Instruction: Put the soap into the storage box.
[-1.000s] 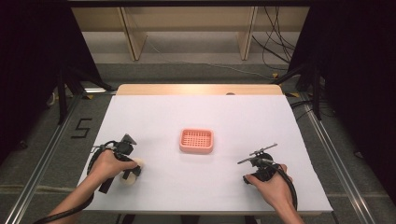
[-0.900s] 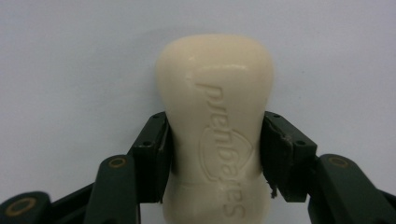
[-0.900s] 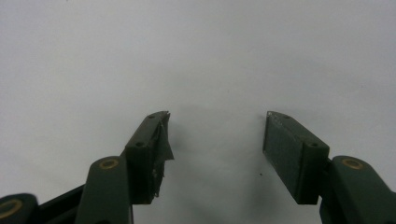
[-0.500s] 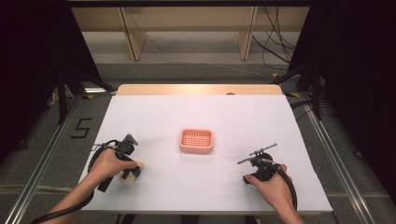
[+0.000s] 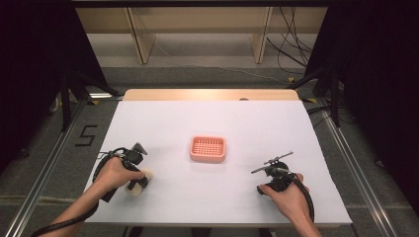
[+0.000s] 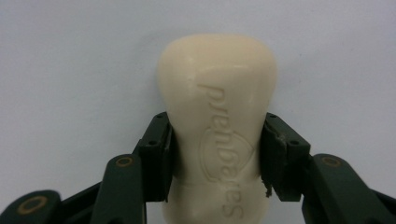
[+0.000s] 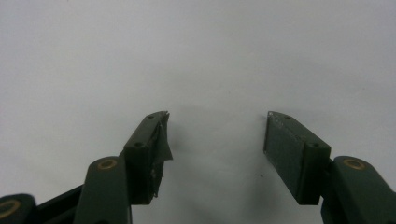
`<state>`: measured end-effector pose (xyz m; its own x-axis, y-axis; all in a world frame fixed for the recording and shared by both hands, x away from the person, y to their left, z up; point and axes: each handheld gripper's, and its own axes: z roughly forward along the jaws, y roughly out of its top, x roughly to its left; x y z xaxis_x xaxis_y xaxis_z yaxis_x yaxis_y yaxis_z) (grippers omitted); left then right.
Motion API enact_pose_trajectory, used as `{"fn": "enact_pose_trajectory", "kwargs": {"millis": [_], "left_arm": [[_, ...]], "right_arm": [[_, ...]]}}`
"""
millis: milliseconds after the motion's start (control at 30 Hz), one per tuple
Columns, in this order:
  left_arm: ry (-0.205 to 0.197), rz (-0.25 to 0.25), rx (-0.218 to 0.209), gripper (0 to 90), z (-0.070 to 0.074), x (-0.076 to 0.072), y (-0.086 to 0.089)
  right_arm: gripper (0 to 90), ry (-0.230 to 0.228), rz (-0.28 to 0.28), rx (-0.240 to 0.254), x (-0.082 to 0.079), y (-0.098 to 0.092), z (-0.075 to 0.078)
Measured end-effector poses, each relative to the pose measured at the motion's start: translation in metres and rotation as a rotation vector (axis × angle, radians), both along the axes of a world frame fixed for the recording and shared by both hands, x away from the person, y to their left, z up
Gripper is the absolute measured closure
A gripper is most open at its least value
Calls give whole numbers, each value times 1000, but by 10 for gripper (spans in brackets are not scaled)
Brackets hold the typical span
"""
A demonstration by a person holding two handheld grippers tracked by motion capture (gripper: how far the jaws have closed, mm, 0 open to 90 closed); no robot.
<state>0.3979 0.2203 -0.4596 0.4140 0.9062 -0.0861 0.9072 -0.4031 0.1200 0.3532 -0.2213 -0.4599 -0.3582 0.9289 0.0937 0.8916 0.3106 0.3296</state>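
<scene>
The left hand-held gripper (image 6: 215,154) has just closed its jaws on the cream soap bar (image 6: 217,116) lying on the white tabletop (image 5: 207,123), gripping its narrow waist sensibly, since it looks hard, light and slippery.

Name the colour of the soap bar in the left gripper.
Cream soap bar, clearest in the left gripper view.

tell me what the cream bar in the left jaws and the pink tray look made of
The cream bar looks like solid soap: a matte, waxy surface with rounded edges and a brand word pressed into its face. The pink tray looks like moulded plastic, though that is less sure: one even colour, rounded corners and a slotted grid floor.
</scene>
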Motion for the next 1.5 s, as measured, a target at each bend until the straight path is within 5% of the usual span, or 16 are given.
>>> {"fn": "enact_pose_trajectory", "kwargs": {"millis": [800, 867, 1267, 1333, 1500], "left_arm": [[-40, -92, -33, 496, 16, -2, -8], [-49, -95, -40, 496, 18, -2, -9], [-78, -120, -55, 496, 23, -1, -13], [-81, -125, -56, 496, 25, 1, -14], [-102, -120, -75, 496, 26, 2, -19]], "right_arm": [[404, -7, -18, -1, -1, 2, 0], [406, -33, 15, -5, -1, 0, -1], [421, -58, -14, 14, -3, -1, 5], [426, -124, 10, 16, -3, -4, 8], [427, -129, 11, 10, -5, -8, 10]]}}
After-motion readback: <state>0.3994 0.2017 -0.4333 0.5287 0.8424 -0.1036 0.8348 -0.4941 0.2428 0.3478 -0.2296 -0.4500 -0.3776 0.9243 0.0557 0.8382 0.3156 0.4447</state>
